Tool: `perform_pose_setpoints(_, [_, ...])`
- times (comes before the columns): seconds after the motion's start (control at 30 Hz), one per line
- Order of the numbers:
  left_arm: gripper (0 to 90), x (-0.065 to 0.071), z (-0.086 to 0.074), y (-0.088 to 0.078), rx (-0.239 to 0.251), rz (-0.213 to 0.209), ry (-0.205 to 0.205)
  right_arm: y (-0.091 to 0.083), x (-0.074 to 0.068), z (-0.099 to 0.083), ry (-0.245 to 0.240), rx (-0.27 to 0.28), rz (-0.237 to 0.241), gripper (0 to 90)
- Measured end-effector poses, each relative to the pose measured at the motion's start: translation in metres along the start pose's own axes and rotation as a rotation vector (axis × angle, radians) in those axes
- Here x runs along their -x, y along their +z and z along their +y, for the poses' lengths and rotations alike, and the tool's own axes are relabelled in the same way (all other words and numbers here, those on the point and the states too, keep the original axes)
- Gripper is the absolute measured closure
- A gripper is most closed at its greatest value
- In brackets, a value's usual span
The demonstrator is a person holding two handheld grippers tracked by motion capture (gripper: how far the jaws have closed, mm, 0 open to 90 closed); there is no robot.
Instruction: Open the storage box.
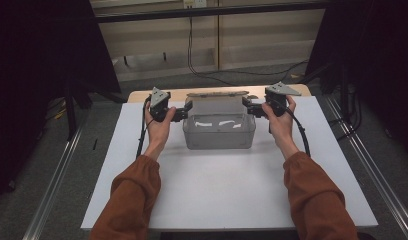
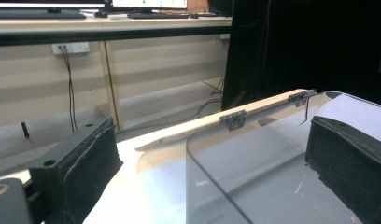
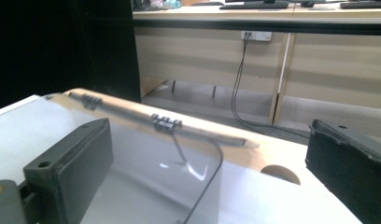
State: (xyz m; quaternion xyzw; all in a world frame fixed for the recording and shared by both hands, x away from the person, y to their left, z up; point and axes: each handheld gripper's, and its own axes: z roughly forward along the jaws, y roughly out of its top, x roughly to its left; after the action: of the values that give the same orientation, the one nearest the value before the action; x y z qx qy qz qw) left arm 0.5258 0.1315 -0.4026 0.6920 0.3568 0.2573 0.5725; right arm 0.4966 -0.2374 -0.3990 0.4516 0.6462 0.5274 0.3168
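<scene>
Here, from the high view, your two grippers flank a clear box (image 1: 219, 131) that sits at the far middle of the white bench (image 1: 227, 200). Its lid (image 1: 218, 106) stands raised at the back, hinged to a wooden strip (image 1: 217, 93). The left gripper (image 1: 186, 110) points at the box's left end and the right gripper (image 1: 246, 106) at its right end, both up by the lid's side edges; from here you cannot tell if either touches it.

In the left gripper view, your fingers (image 2: 81, 172) stand wide. The lid's edge (image 2: 216, 182) runs up between them, but no pad presses on it. Two black hinges (image 2: 233, 119) show on the strip behind.

In the right gripper view, your fingers (image 3: 76, 172) are also wide, with the lid's corner (image 3: 207, 182) in the gap and untouched. The hinges (image 3: 166, 122) sit just beyond.

The risk, as I judge it: nothing holds the lid, so it may drop shut by itself. If you close on it, the thin clear edge is hard to see and could slip past the pads. Closing one side first could twist the lid against its hinges, and a push inward could slide the light box across the bench.
</scene>
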Motion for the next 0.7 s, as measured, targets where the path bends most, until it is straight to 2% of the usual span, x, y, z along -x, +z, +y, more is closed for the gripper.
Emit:
perform_pose_setpoints(0.07, [2.2, 0.001, -0.002, -0.004, 0.011, -0.026, -0.013, -0.004, -0.003, -0.002, -0.015, 0.004, 0.0, 0.6])
perform_pose_setpoints(0.17, [2.1, 0.004, -0.004, -0.01, 0.009, -0.02, -0.008, -0.008, -0.009, -0.004, -0.034, -0.007, 0.002, 0.5])
perform_pose_setpoints(0.23, [2.2, 0.006, -0.005, -0.014, 0.025, -0.028, -0.023, -0.012, -0.012, -0.006, -0.039, -0.006, 0.005, 0.5])
perform_pose_setpoints(0.33, [2.3, 0.008, -0.004, -0.022, 0.028, -0.026, -0.014, -0.017, -0.017, -0.008, -0.062, 0.001, 0.003, 0.4])
perform_pose_setpoints(0.47, [2.3, 0.012, -0.006, -0.034, 0.042, -0.029, 0.01, -0.026, -0.02, -0.012, -0.059, 0.014, 0.005, 0.2])
perform_pose_setpoints(0.53, [2.3, 0.014, -0.008, -0.04, 0.05, -0.037, -0.003, -0.03, -0.02, -0.013, -0.068, 0.013, -0.002, 0.1])
perform_pose_setpoints(0.6, [2.3, 0.014, -0.009, -0.045, 0.05, -0.033, 0.009, -0.035, -0.02, -0.015, -0.075, 0.017, -0.005, 0.2])
perform_pose_setpoints(0.67, [2.3, 0.014, -0.011, -0.049, 0.064, -0.036, -0.005, -0.04, -0.021, -0.015, -0.076, 0.022, -0.014, 0.4])
perform_pose_setpoints(0.7, [2.3, 0.014, -0.011, -0.051, 0.064, -0.033, 0.004, -0.043, -0.021, -0.015, -0.08, 0.03, -0.01, 0.4])
